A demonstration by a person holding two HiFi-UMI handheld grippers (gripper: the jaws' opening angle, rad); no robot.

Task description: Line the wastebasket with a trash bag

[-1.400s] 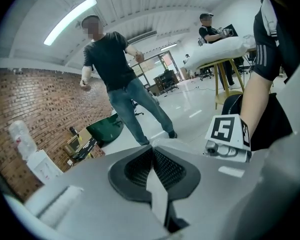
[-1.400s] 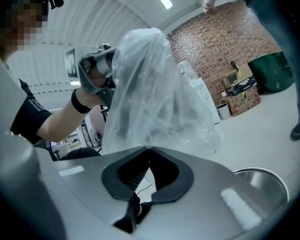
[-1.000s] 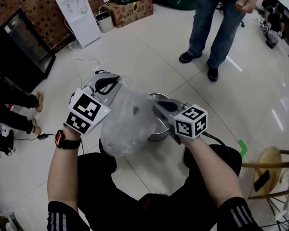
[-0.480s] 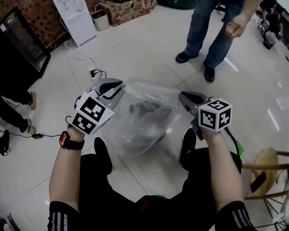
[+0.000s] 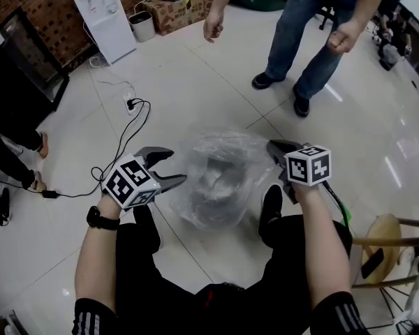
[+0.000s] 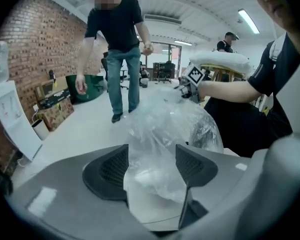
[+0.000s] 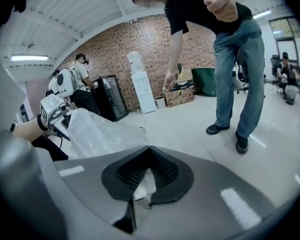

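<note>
Jaws just opened on left gripper (image 5: 176,166), trash bag (image 5: 220,162) between; right gripper (image 5: 272,146) pinches it above white tiles (image 5: 195,82).

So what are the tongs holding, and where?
The right tongs pinch the bag by its edge. The left tongs have just been opening: the bag lies between them, ungripped.

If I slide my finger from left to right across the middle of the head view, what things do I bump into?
left gripper (its jaws have just been opening, bag film between them, not pinched) → trash bag → right gripper → wooden stool
</note>
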